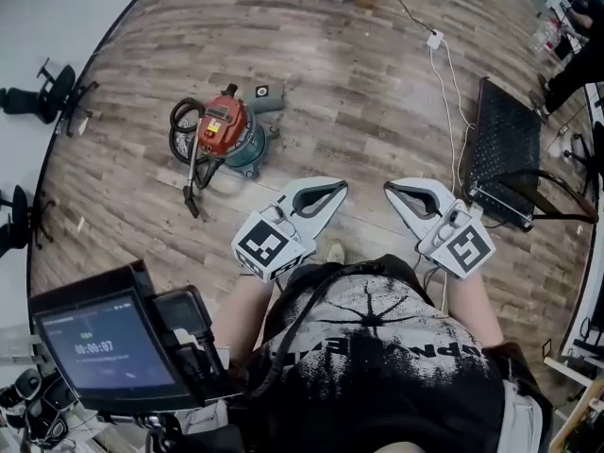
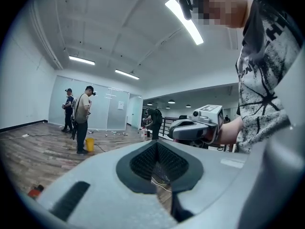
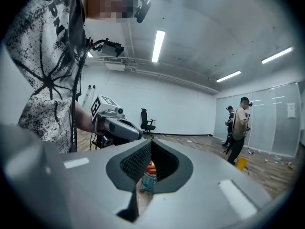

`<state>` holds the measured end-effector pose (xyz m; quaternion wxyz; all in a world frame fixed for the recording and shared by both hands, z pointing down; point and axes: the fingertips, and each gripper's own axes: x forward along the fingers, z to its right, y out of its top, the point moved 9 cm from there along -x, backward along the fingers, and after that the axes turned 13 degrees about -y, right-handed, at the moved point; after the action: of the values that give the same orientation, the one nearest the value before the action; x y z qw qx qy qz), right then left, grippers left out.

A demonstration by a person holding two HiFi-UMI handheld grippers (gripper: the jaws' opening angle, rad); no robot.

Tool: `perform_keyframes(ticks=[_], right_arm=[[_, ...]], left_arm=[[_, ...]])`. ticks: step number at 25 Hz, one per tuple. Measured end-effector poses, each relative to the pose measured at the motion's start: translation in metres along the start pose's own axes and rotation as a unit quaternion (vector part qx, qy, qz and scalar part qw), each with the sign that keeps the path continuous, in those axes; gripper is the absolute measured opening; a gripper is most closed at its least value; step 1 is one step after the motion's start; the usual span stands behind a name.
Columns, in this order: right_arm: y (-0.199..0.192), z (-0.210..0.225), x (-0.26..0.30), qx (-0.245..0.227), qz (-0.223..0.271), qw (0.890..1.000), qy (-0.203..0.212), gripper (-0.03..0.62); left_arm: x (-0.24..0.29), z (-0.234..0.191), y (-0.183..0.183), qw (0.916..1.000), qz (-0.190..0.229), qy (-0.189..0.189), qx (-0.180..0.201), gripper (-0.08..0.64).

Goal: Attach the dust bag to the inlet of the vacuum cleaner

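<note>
a wooden floor (image 1: 377, 92) carries black office chairs (image 1: 42, 97) by the left wall, a white power strip (image 1: 435, 39) with its cable, a black mesh rack (image 1: 505, 149) at right, and a yellow bucket (image 2: 89, 144) just beside a standing person (image 2: 84, 116); a lit screen (image 1: 104, 347) sits lower left

Bright, even light fr. long white ceiling strip lamps (image 2: 185, 22); soft shadows; strong fisheye bend, dark vignette at edges.
</note>
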<state>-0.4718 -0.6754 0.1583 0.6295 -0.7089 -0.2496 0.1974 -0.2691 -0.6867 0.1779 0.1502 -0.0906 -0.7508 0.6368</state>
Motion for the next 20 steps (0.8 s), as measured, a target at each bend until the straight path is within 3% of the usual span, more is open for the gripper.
perform_keyframes(ticks=[12, 17, 20], right_arm=[[0.003, 0.014, 0.06, -0.016, -0.007, 1.0, 0.011, 0.005], [-0.023, 0.064, 0.061, 0.012, -0.049, 0.999, -0.006, 0.005], [-0.03, 0.099, 0.081, 0.015, -0.034, 0.999, 0.0, 0.005]], left_arm=[[-0.019, -0.05, -0.008, 0.9996, 0.012, 0.005, -0.023, 0.002], [-0.005, -0.083, -0.008, 0.999, 0.014, 0.022, -0.037, 0.002], [0.012, -0.109, -0.009, 0.9984, 0.009, 0.033, -0.046, 0.002]])
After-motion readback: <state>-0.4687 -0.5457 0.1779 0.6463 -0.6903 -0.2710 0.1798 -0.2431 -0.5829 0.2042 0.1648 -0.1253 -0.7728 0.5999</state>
